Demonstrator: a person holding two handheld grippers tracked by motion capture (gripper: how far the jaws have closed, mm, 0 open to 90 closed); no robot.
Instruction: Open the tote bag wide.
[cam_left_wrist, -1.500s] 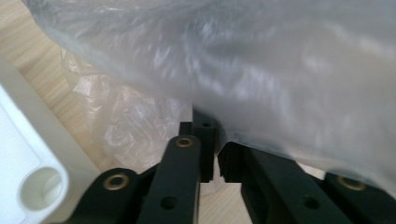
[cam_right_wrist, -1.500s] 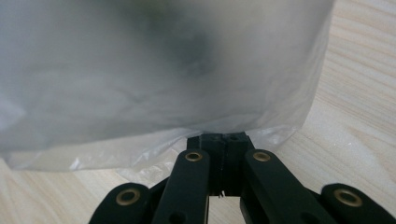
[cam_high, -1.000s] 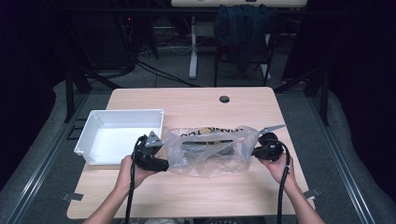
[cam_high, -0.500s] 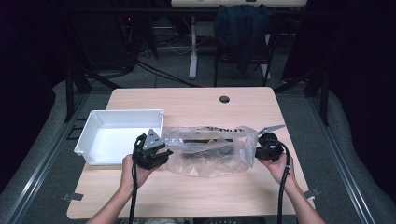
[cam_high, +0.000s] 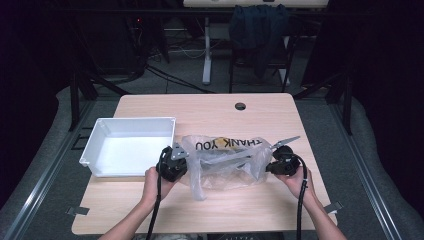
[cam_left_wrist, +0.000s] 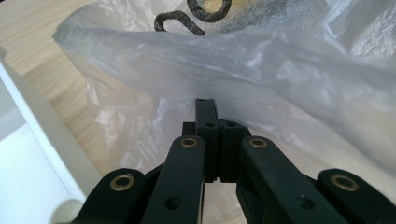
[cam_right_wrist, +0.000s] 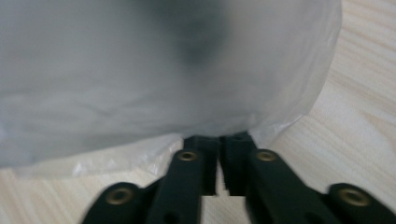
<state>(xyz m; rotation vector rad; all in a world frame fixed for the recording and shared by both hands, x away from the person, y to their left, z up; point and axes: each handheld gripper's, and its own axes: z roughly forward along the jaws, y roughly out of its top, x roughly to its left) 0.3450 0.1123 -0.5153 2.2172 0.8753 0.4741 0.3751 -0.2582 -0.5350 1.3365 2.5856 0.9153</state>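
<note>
A crumpled clear plastic bag (cam_high: 225, 160) printed "THANK YOU" lies across the wooden table (cam_high: 210, 107), stretched between my two grippers. My left gripper (cam_high: 186, 162) is at the bag's left end. In the left gripper view its jaws (cam_left_wrist: 212, 105) have just been closing and now pinch the bag's film (cam_left_wrist: 261, 60). My right gripper (cam_high: 267, 165) is at the bag's right end. In the right gripper view its jaws (cam_right_wrist: 219, 139) have just been opening a little. A thin slit shows between them, with the bag (cam_right_wrist: 163, 70) still caught at the tips.
A white rectangular tray (cam_high: 130, 120) stands at the left of the table, close to my left gripper, and its wall (cam_left_wrist: 28, 140) runs beside that gripper's jaws. A round cable hole (cam_high: 240, 106) sits near the table's far edge. Dark furniture and cables lie beyond the table.
My left gripper has moved to the bag's left end, dropped a little and closed on the film. The right hand has stayed in place.
</note>
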